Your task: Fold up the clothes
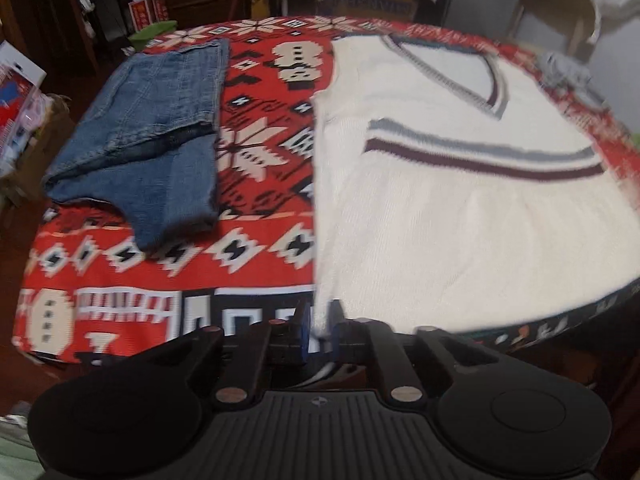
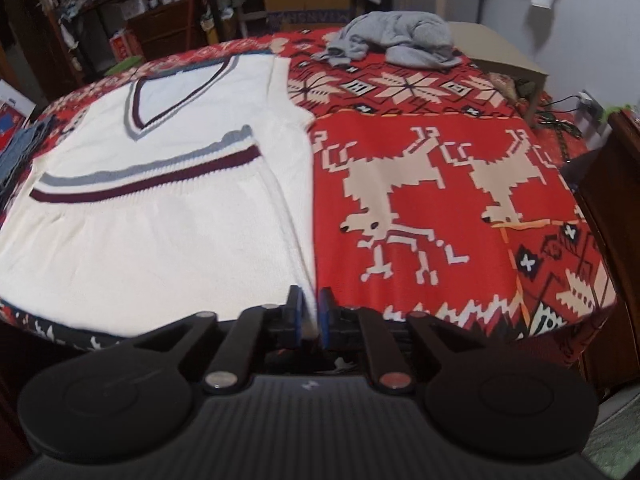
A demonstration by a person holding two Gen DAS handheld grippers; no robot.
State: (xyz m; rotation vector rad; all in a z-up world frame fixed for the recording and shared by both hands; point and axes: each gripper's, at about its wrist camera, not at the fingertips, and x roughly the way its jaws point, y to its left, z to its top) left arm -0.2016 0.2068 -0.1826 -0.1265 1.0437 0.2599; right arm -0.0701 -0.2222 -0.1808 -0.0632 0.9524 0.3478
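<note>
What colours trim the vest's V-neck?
Grey and maroon stripes on the white vest, clearest in the right wrist view.

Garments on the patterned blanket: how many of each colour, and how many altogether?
White, the striped V-neck vest: 1
Blue, the folded jeans: 1
Grey, the crumpled garment at the far edge: 1
Total: 3

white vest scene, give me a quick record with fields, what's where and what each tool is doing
surface: red patterned blanket
vest: white knit vest flat, v-neck at the far end
left tool: closed on the vest's near left hem corner
right tool: closed on the near right hem corner
jeans: folded, left of the vest, apart from it
grey garment: crumpled at the far right
</note>
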